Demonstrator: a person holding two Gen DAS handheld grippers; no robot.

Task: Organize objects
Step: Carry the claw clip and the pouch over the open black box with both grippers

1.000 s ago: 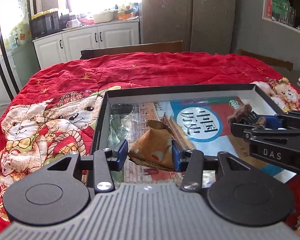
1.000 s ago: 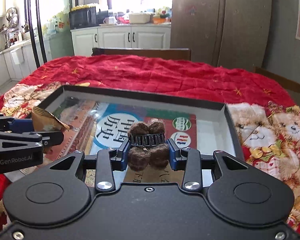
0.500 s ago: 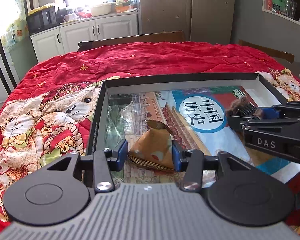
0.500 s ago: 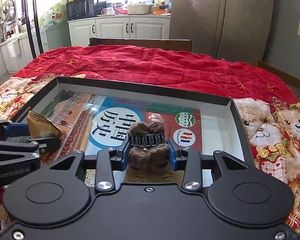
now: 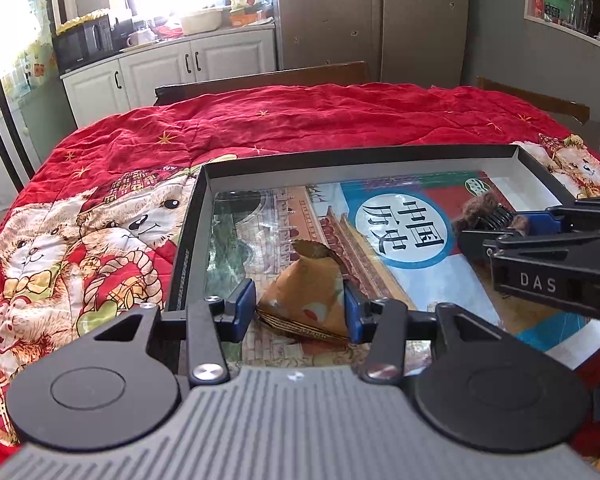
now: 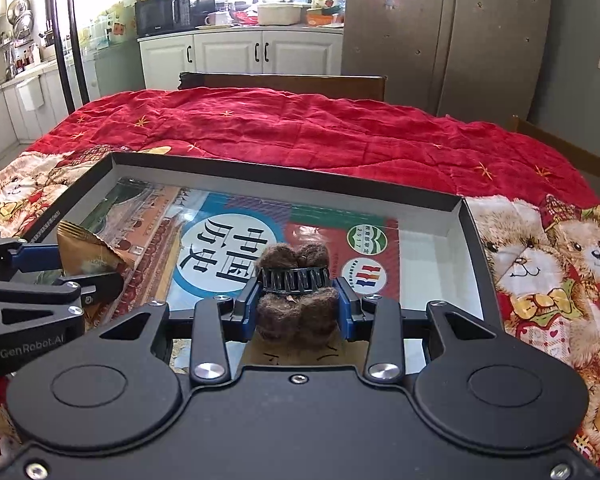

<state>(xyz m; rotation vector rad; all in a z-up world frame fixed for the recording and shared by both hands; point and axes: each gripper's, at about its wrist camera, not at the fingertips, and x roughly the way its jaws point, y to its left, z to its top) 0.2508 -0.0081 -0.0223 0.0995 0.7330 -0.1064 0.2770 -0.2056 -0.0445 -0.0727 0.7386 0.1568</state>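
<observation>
Left wrist view: left gripper (image 5: 300, 306) has its blue jaws pressed on both flanks of a small brown snack packet (image 5: 306, 300), gripping it. Packet sits tilted, pointed top toward 12 o'clock, fat base toward 6, hanging just over the near-left part of the black tray (image 5: 356, 154). Can't tell if its base touches the book (image 5: 404, 224) lying in the tray or clears it.

Right wrist view: right gripper (image 6: 298, 306) jaws closed on a fuzzy brown hair clip (image 6: 296, 292) w/ black comb teeth across its middle — long axis runs 12 to 6, in line w/ the jaws. It hangs over the tray's near-centre, above the book's round title badge. Same clip shows at 3 o'clock in the left view (image 5: 488, 214).

Key relation, as I judge it: both things are already inside the tray's outline, straight below each pair of jaws, so next move is likely down & let go, no sideways travel. Left hand owns the 9 o'clock half, right hand the centre to 3 o'clock; the two grippers are near each other but apart. Red teddy-bear quilt (image 6: 300, 128) covers the table around the tray.
</observation>
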